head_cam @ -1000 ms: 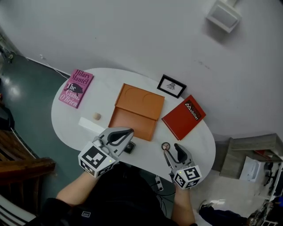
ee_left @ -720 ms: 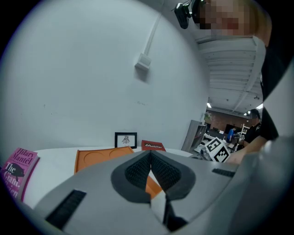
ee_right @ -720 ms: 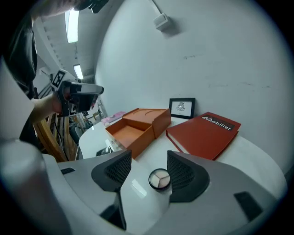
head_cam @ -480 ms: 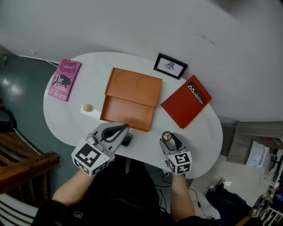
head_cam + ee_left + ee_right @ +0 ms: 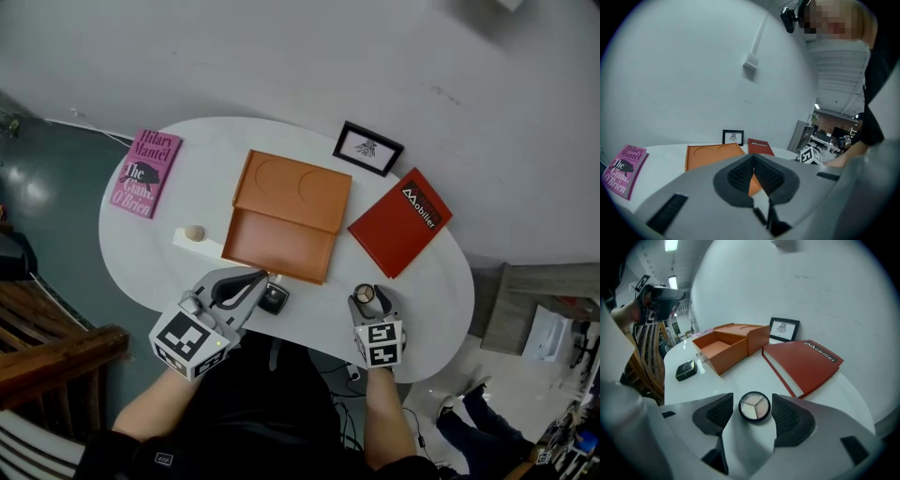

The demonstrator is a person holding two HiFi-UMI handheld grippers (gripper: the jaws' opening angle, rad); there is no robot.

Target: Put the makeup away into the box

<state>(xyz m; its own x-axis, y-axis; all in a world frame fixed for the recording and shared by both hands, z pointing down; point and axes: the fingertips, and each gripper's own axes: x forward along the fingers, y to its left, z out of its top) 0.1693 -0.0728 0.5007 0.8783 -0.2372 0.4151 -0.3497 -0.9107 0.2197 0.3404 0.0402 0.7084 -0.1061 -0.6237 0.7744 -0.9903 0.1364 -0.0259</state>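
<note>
1. I had the right gripper (image 5: 753,414) tipped down over the white oval tabletop (image 5: 427,291), close to its near edge and toward the right end.
2. Its jaws had just been opening and stood wide. The round black compact with three pale shades (image 5: 754,406) lay flat on the tabletop between them, with a thin gap showing at each pad, so nothing was gripped.
3. The left gripper (image 5: 753,157) sat lower left of the box, over the near edge. Its jaws met at the tips and held nothing.
4. A small square black compact (image 5: 274,299) lay on the tabletop just beside the left gripper's tip, near the near edge and just clear of the box's front wall.
5. The open orange box (image 5: 281,239) stood in the middle of the tabletop, its tray bare. Its lid, with two round recesses (image 5: 298,192), was folded back toward the far edge.
6. A red hardcover book (image 5: 400,221) lay to the right of the box, angled, near the right end.
7. A black-framed picture (image 5: 367,148) stood at the far edge, between box and red book.
8. A pink paperback (image 5: 145,172) lay at the left end.
9. A small beige round piece (image 5: 194,232) rested on a white block (image 5: 204,247) left of the box; I could not tell what it was.
</note>
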